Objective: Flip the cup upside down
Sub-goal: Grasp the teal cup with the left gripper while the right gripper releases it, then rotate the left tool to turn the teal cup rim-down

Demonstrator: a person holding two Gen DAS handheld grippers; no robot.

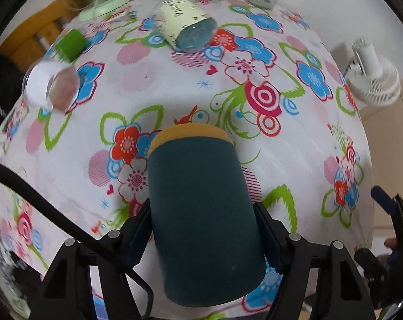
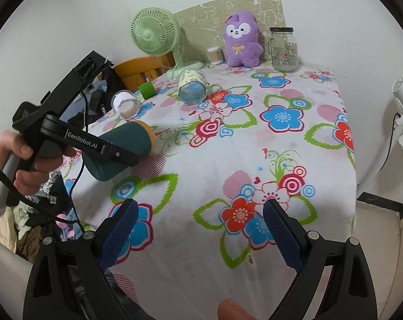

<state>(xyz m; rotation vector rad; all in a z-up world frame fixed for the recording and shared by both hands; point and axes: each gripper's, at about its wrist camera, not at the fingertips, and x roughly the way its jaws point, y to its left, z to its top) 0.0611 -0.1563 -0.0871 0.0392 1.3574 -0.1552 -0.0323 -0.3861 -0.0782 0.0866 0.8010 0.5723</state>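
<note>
Halfway, I'd judge: left tool (image 1: 204, 237) pinches the dark teal cup (image 1: 201, 213) at lower centre, tipped on its side above the floral worktop (image 1: 294, 160); turning over and setting down remain; right tool (image 2: 200, 229) spread, idle

left gripper (image 2: 113, 157): black frame, white "GenRobot.AI" lettering, black cable
right gripper (image 2: 200, 229): black arms, silver screws
pads (image 2: 281, 237): dark blue, textured
hand (image 2: 28, 162): bare skin, grey handle

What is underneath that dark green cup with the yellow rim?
Under the dark green cup with the yellow rim, held by the left gripper, lies the flowered tablecloth. The cloth directly beneath it is hidden.
</note>
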